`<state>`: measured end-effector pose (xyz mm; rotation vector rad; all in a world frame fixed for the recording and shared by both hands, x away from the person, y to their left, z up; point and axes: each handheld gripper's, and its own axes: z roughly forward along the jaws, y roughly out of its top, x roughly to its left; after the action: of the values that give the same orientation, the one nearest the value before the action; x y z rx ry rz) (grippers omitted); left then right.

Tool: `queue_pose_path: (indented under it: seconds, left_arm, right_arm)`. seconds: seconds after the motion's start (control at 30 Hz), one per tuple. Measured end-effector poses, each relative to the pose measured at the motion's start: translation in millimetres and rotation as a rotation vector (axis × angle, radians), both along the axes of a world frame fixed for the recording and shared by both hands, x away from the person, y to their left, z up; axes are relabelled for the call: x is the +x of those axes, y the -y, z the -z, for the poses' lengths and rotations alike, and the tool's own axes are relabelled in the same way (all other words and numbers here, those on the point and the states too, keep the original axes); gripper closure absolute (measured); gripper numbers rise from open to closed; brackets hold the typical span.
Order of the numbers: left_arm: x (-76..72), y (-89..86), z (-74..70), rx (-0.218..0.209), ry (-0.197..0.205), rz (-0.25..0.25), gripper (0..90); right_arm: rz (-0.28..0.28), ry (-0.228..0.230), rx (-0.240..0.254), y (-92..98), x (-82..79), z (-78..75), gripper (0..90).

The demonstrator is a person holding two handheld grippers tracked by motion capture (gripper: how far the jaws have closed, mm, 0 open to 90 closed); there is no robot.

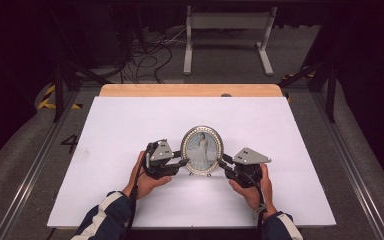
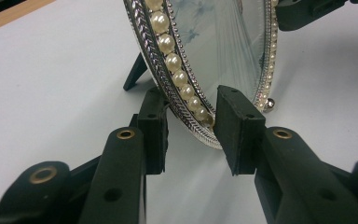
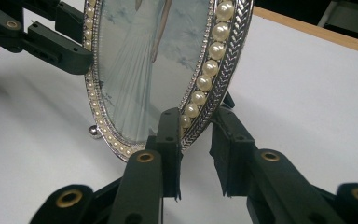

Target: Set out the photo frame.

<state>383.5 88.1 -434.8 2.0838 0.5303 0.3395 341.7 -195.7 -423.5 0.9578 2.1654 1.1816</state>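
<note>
An oval silver photo frame trimmed with pearls stands upright on the white table, holding a picture of a figure in a white dress. My left gripper sits at the frame's lower left rim and my right gripper at its lower right rim. In the left gripper view the jaws straddle the frame loosely, with a gap at the back pad. The right gripper likewise straddles the frame: its front pad lies by the pearls and its rear pad stands off the rim.
The frame's dark easel leg props it from behind, and a small ball foot rests on the table. A wooden strip edges the table's far side. Beyond it are a white stand and floor cables.
</note>
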Motion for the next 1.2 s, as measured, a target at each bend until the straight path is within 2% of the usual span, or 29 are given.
queue_pose_path:
  seconds: [0.13, 0.27, 0.37, 0.5, 0.7, 0.77, 0.9, 0.97, 1.1, 1.2]
  left_arm:
    - [-0.4, 1.1, 0.7, -0.004, -0.004, 0.001, 64.2]
    - [-1.3, 2.3, 0.9, 0.017, 0.003, 0.002, 62.7]
    - [-1.4, 2.2, 0.7, 0.015, 0.003, 0.004, 61.3]
    - [-3.2, 1.5, -0.2, 0.032, 0.013, 0.015, 59.6]
    - [-9.4, -2.1, -2.1, 0.067, 0.039, 0.024, 56.7]
    - [-12.5, -4.8, -3.0, 0.076, 0.05, 0.018, 54.6]
    - [-18.5, -10.9, -4.6, 0.094, 0.066, 0.011, 52.5]
    - [-21.8, -15.3, -5.4, 0.116, 0.081, 0.014, 51.1]
    - [-24.8, -21.9, -4.5, 0.128, 0.087, 0.0, 46.2]
    - [-27.5, -26.3, -4.5, 0.139, 0.093, -0.005, 41.9]
  right_arm:
    - [0.001, -0.005, 0.001, 0.3, 0.3, 0.0, 73.1]
    - [0.001, -0.002, -0.003, 0.2, 0.2, 0.0, 72.9]
    - [-0.001, -0.004, -0.005, 0.2, 0.1, 0.1, 72.8]
    - [-0.022, -0.001, -0.053, -1.3, 0.0, -1.5, 72.2]
    - [-0.042, -0.002, -0.067, -0.4, -0.2, -1.8, 69.8]
    - [-0.055, -0.003, -0.067, 0.2, -0.7, -1.5, 67.5]
    - [-0.068, 0.011, -0.108, 2.6, -5.4, -0.7, 66.9]
    - [-0.072, 0.008, -0.126, 4.5, -7.8, 0.4, 65.8]
    - [-0.086, 0.007, -0.159, 9.7, -14.0, 5.0, 62.9]
    - [-0.089, 0.005, -0.163, 14.0, -16.7, 6.7, 59.9]
